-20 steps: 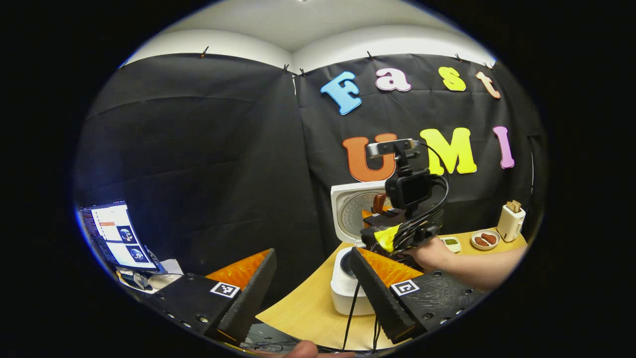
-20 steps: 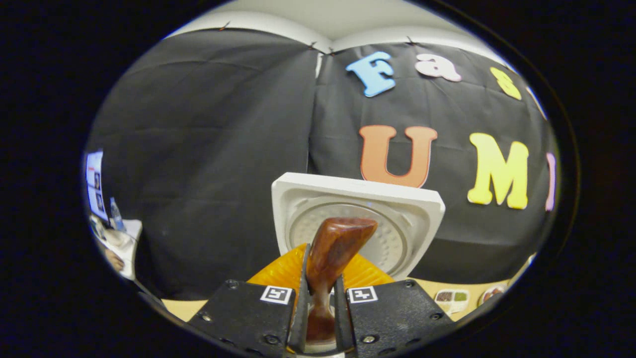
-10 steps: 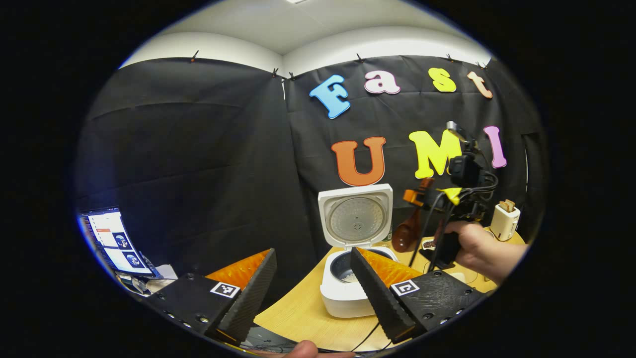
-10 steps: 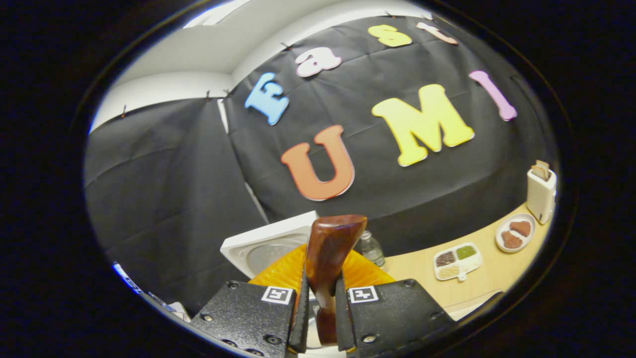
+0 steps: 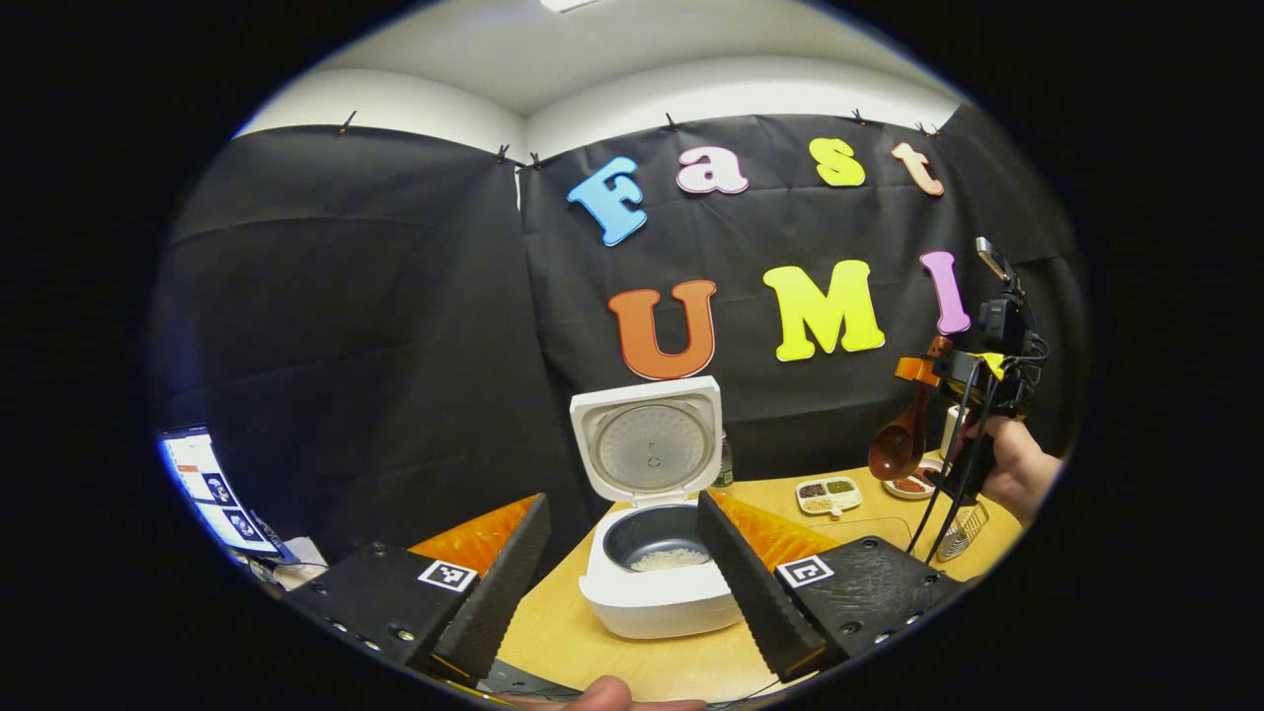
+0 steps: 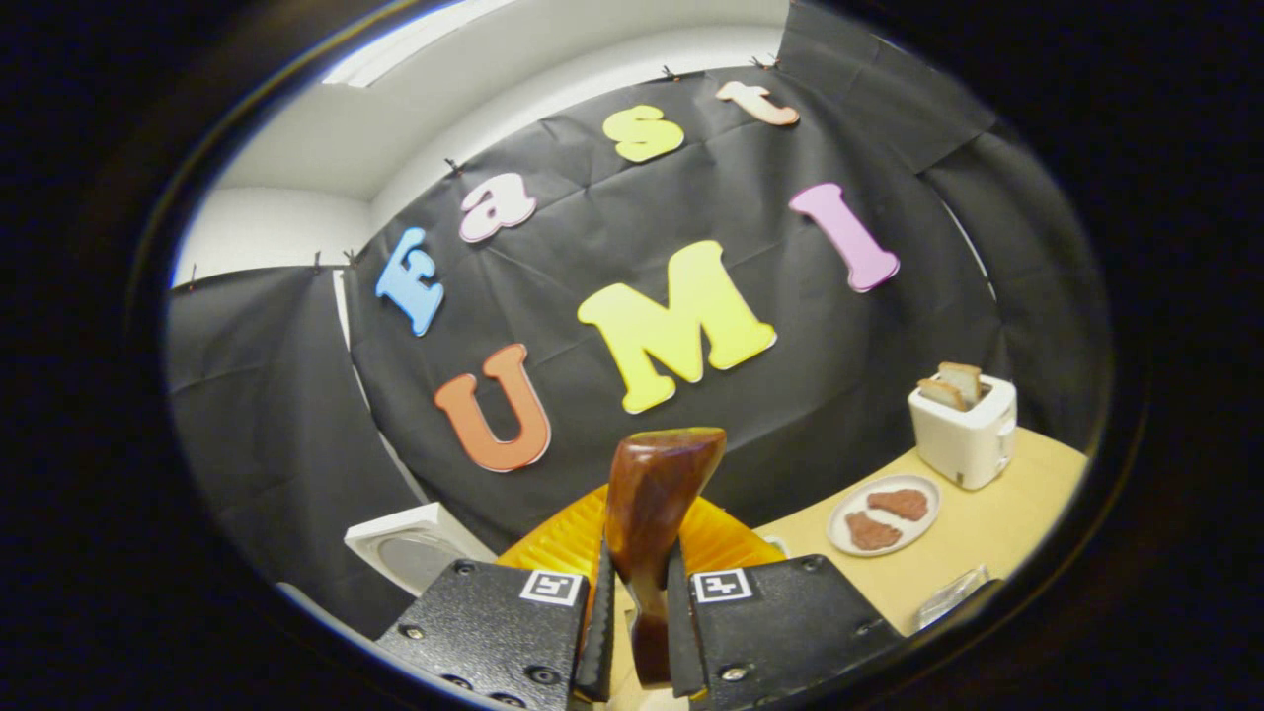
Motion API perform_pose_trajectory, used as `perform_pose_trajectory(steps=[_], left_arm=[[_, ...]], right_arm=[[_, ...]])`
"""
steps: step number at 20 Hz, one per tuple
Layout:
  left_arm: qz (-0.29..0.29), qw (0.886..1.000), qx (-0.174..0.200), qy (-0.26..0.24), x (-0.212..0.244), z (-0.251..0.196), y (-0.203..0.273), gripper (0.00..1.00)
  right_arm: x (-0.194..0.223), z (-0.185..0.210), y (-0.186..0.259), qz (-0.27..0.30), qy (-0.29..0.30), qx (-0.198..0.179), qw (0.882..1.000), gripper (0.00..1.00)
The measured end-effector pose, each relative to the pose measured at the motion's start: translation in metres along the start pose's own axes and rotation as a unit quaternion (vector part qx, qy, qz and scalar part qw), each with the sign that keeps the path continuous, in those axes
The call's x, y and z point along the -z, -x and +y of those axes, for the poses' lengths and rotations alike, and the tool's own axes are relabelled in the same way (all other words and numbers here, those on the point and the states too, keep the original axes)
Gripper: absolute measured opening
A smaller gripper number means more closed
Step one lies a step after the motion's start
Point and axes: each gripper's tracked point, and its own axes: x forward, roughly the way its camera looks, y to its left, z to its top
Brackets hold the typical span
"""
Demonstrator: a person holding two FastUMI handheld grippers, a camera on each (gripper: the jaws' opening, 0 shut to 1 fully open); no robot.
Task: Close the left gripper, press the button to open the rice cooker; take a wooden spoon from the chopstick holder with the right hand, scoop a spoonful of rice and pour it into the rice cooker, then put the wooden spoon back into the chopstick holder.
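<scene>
The white rice cooker [image 5: 652,602] stands open on the wooden table, lid [image 5: 647,439] upright, with white rice [image 5: 657,560] in its dark pot. My left gripper [image 5: 622,583] hangs open in front of it, touching nothing. Far to the right a hand [image 5: 1017,474] holds my right gripper [image 5: 918,370] above the metal mesh chopstick holder [image 5: 956,533]. That gripper is shut on the wooden spoon [image 5: 899,444], whose bowl hangs downward. In the right gripper view the spoon handle [image 6: 652,504] is pinched between the fingers of the right gripper [image 6: 637,612], and the cooker lid [image 6: 410,553] sits at lower left.
A white toaster [image 6: 963,420] with bread stands at the table's right end, and a plate [image 6: 884,513] of brown pieces lies in front of it. A divided condiment tray [image 5: 829,494] lies behind the cooker's right side. A laptop [image 5: 207,489] sits off the table at left.
The right gripper has carried the spoon from over the cooker to the table's right end, above the holder. The left gripper stays open, its view swung slightly left.
</scene>
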Motion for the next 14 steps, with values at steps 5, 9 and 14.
perform_pose_trajectory(steps=[5, 9, 14], left_arm=[[-0.004, 1.000, 0.020, -0.007, -0.004, -0.021, 0.001, 0.95], [-0.015, 0.999, 0.033, -0.015, -0.014, -0.034, 0.003, 0.95], [-0.019, 0.999, 0.047, -0.018, -0.018, -0.048, 0.003, 0.95]], right_arm=[[-0.023, -0.093, 0.020, -0.016, 0.014, 0.064, 0.998, 0.25], [-0.030, -0.157, 0.030, -0.017, 0.029, 0.099, 0.994, 0.28], [-0.007, -0.214, 0.044, -0.004, 0.045, 0.136, 0.990, 0.28]])
